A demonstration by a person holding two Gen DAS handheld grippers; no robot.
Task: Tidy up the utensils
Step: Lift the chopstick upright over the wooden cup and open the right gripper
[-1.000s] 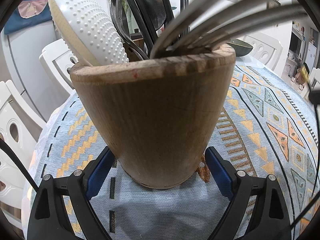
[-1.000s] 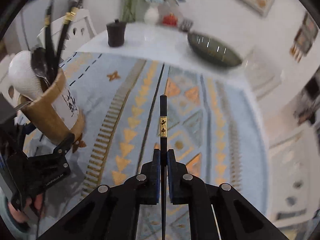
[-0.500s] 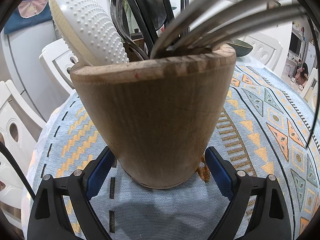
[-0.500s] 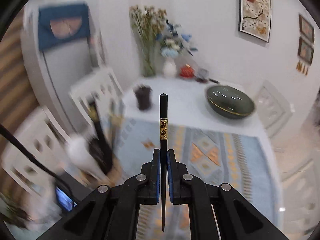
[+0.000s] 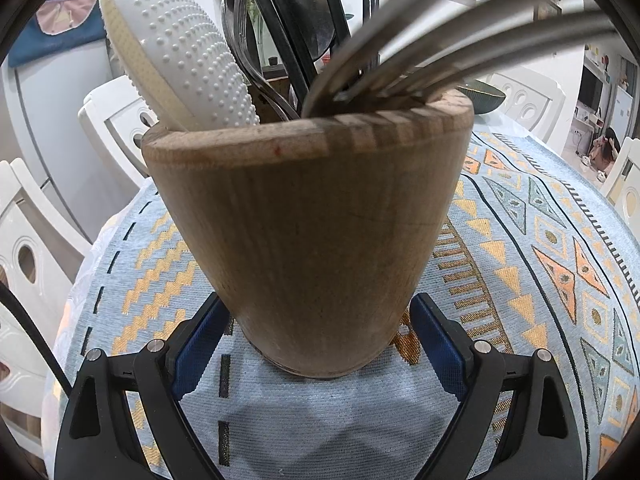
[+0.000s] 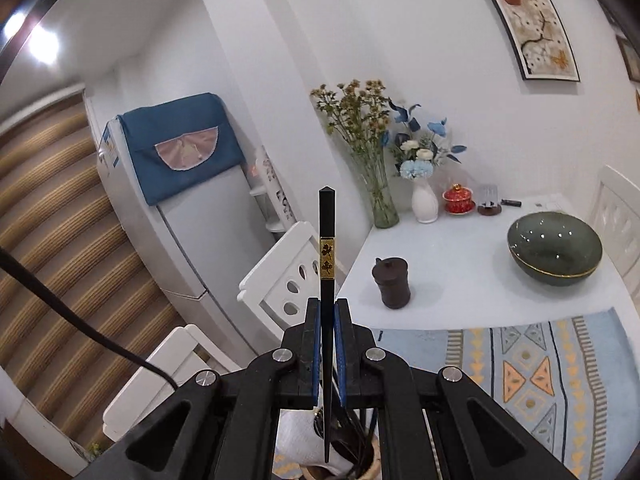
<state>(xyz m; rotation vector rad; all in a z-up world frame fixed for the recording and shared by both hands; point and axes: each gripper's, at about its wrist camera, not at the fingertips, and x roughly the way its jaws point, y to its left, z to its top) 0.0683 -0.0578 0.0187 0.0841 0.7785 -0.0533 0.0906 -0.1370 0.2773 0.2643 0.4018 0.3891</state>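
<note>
A wooden utensil holder stands on the patterned tablecloth, close up in the left wrist view. It holds a white dotted ladle, dark spoons and several metal handles. My left gripper is shut on the holder's lower part, a blue pad against each side. My right gripper is shut on a black chopstick with a gold band, its thick end pointing up. Under the right gripper, the holder's top shows, with the chopstick's thin tip above it.
On the white table beyond the cloth stand a dark lidded jar, a green bowl, two flower vases and a red cup. White chairs ring the table. A fridge stands at the left.
My right gripper has risen and tipped upward with the chopstick, so its view swung from the tablecloth to the wall and fridge. The holder now lies beneath it. The left gripper has not moved.
</note>
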